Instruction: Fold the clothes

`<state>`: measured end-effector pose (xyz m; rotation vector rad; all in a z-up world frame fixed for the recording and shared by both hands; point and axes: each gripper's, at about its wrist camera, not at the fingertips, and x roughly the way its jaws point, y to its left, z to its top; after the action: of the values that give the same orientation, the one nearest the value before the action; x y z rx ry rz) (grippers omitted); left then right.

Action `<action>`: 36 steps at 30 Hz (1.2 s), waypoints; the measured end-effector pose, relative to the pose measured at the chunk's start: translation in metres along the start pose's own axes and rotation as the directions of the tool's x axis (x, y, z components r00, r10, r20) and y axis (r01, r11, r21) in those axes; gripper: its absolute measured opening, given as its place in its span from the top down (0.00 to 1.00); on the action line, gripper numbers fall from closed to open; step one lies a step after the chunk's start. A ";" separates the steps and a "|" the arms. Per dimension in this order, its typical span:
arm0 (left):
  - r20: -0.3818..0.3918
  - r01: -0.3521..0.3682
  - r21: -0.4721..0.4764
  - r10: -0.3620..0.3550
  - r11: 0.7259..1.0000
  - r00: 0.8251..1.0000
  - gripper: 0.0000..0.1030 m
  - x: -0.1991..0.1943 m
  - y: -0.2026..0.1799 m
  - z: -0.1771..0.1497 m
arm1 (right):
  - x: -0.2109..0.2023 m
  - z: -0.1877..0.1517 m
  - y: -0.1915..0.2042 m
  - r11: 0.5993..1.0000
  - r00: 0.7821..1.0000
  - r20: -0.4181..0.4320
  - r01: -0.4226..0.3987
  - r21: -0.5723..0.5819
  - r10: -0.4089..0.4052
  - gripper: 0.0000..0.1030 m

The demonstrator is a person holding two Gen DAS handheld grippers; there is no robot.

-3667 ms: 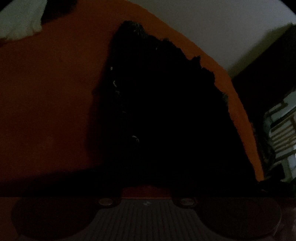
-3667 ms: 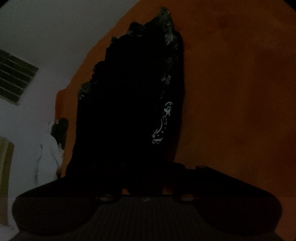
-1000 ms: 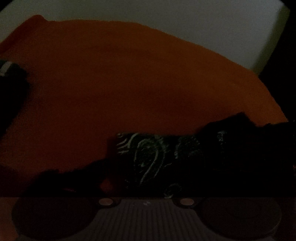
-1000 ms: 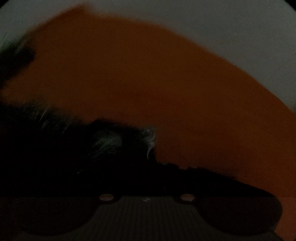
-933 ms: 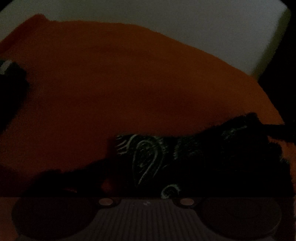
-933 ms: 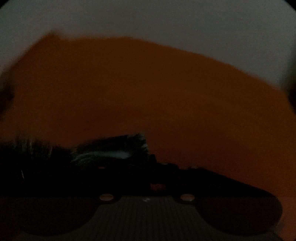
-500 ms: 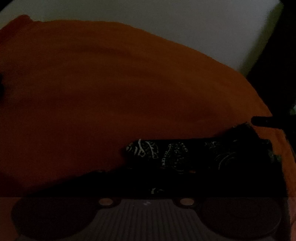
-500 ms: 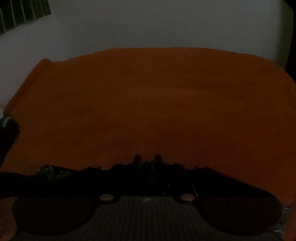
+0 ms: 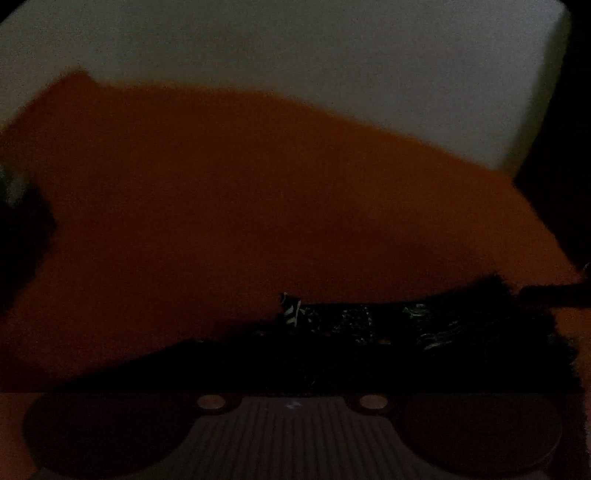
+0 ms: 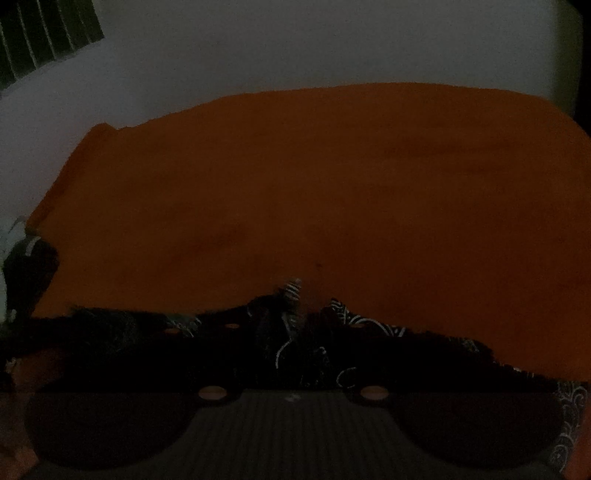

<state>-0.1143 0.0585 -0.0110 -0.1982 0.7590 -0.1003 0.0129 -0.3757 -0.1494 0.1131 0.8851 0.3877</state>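
Observation:
The scene is very dark. A black garment with a white swirl print (image 9: 413, 328) lies low across the near edge of an orange bed sheet (image 9: 240, 206), stretching to the right. In the right wrist view the same garment (image 10: 295, 339) bunches up between the fingers of my right gripper (image 10: 295, 314), which looks shut on it. My left gripper (image 9: 291, 332) sits at the garment's left end; its fingers merge with the dark cloth, so their state is unclear.
The orange sheet (image 10: 332, 184) covers a bed against a pale wall (image 10: 258, 48). A slatted vent (image 10: 44, 33) is at upper left. A dark object (image 10: 29, 269) sits at the bed's left edge. A dark rod (image 9: 554, 291) shows at right.
The garment went from hanging spread in front of both cameras to lying low along the near edge of the sheet. Both grippers have tilted to look across the bed.

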 end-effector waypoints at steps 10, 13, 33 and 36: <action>-0.121 -0.263 0.087 0.272 0.961 0.955 0.48 0.011 0.064 0.015 | 0.033 -0.001 0.025 0.993 0.994 -0.027 -0.112 -0.041 0.110 0.58; -0.110 -0.295 0.075 0.302 0.952 0.947 0.36 0.004 0.081 0.001 | 0.051 -0.004 0.037 0.992 0.991 -0.062 -0.119 -0.048 0.116 0.52; -0.080 -0.150 -0.091 0.143 0.984 0.986 0.55 -0.024 0.132 -0.030 | 0.070 0.016 0.082 0.978 0.994 -0.060 -0.097 -0.184 0.088 0.69; -0.032 -0.153 -0.097 0.151 0.983 0.988 0.25 -0.047 0.136 -0.043 | 0.022 0.013 0.068 0.981 0.994 0.058 -0.084 -0.176 0.095 0.47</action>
<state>-0.1758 0.1932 -0.0389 -0.2331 0.8014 0.0806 0.0165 -0.3039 -0.1402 0.0054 0.7794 0.5402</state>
